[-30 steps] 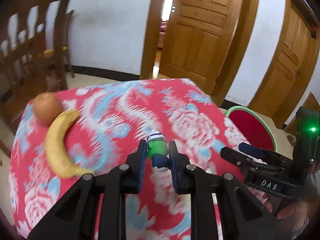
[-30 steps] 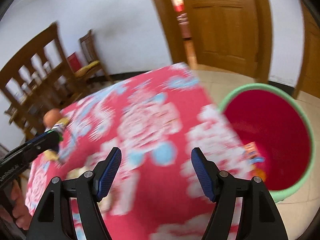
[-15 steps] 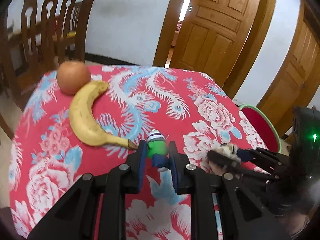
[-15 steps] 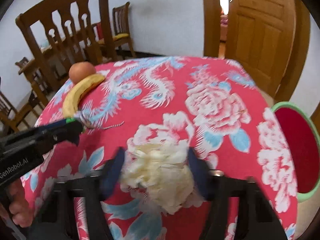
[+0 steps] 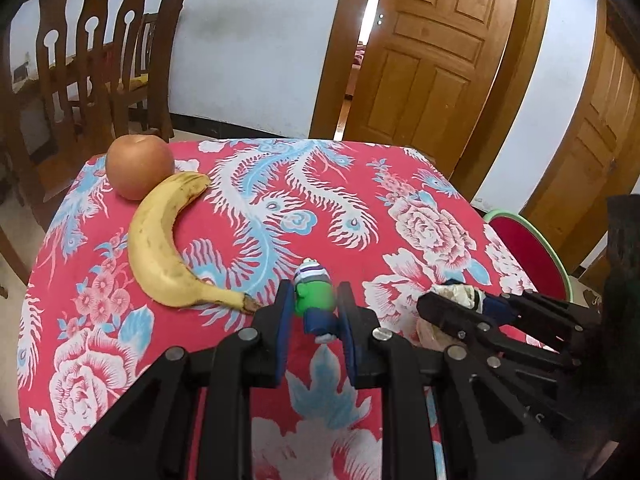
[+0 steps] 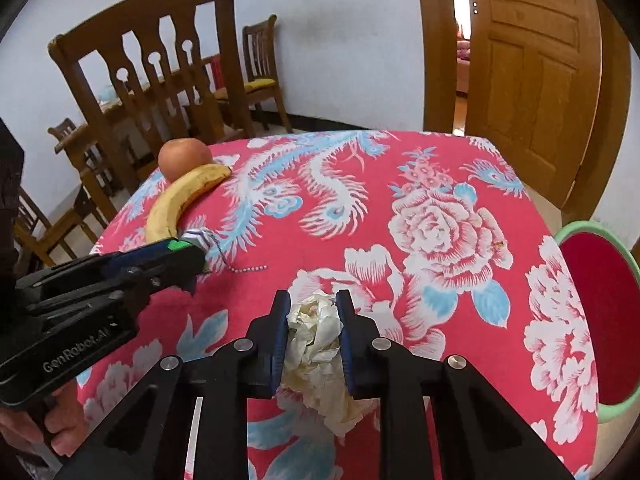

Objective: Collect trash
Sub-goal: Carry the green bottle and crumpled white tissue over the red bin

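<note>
both grippers loaded, nothing binned yet
right gripper jaws closing on crumpled tissue; left gripper pinches small toy; bin waits right of the fingers.

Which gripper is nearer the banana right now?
Left. The left gripper, holding a small toy, sits just past the banana's stem; the right gripper, closing on tissue, is farther away.

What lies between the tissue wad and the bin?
Only bare tablecloth: in the right wrist view nothing sits between the tissue wad and the bin beside the table.
</note>
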Demonstrator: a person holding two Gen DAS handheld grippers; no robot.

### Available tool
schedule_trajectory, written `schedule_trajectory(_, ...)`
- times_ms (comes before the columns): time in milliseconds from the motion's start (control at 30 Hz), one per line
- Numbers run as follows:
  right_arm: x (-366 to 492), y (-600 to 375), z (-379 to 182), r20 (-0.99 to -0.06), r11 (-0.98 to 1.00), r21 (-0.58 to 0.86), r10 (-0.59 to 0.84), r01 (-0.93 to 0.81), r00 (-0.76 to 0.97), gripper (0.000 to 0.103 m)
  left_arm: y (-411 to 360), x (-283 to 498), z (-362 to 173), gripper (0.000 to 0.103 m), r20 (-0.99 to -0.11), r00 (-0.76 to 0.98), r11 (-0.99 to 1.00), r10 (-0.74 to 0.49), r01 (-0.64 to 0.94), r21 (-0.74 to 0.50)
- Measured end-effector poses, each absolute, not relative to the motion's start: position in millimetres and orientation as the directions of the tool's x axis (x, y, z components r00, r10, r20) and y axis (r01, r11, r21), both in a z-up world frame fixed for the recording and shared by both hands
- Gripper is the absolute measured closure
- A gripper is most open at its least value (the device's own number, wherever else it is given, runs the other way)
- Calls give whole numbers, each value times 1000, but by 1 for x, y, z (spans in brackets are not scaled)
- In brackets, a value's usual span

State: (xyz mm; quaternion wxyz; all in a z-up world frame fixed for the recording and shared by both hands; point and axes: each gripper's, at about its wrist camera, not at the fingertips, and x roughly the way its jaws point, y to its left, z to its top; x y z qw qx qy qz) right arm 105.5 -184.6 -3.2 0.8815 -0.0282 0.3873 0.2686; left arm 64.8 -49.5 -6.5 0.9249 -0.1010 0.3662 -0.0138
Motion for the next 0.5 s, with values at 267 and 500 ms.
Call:
schedule_trajectory(267, 115, -210, -2, -632, 850, 157, 477, -502, 611, 80, -76, 77, -1, 81, -653, 752, 987, -91, -21, -162)
schedule_trajectory(500, 121, -261, 2, -608, 880, 167, 447, -445, 656, 80, -117, 93, 4, 80, -632, 766, 990, -120, 47, -131)
